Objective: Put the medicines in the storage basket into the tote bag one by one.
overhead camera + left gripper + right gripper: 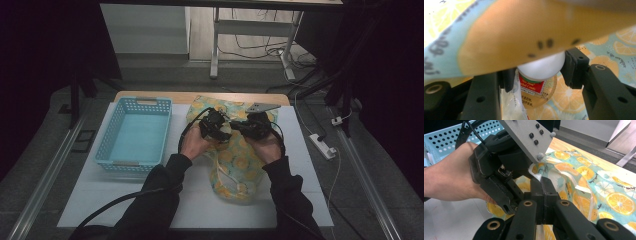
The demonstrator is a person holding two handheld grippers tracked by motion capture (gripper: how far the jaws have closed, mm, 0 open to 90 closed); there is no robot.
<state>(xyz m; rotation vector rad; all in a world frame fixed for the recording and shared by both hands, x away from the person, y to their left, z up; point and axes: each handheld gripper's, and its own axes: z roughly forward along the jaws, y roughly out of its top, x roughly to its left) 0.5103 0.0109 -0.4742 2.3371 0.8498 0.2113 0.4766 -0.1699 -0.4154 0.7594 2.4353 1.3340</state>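
Gripping a white-capped bottle (541, 75) whose red label reads roughly "Herbal Candy", the left gripper (539, 72) pinches its cap under the orange-print bag (235, 160) at mid-table. The right gripper (543, 187), jaws pressed together, pinches the bag's edge. The blue basket (134, 132) sits left, white table (300, 165) bare around.
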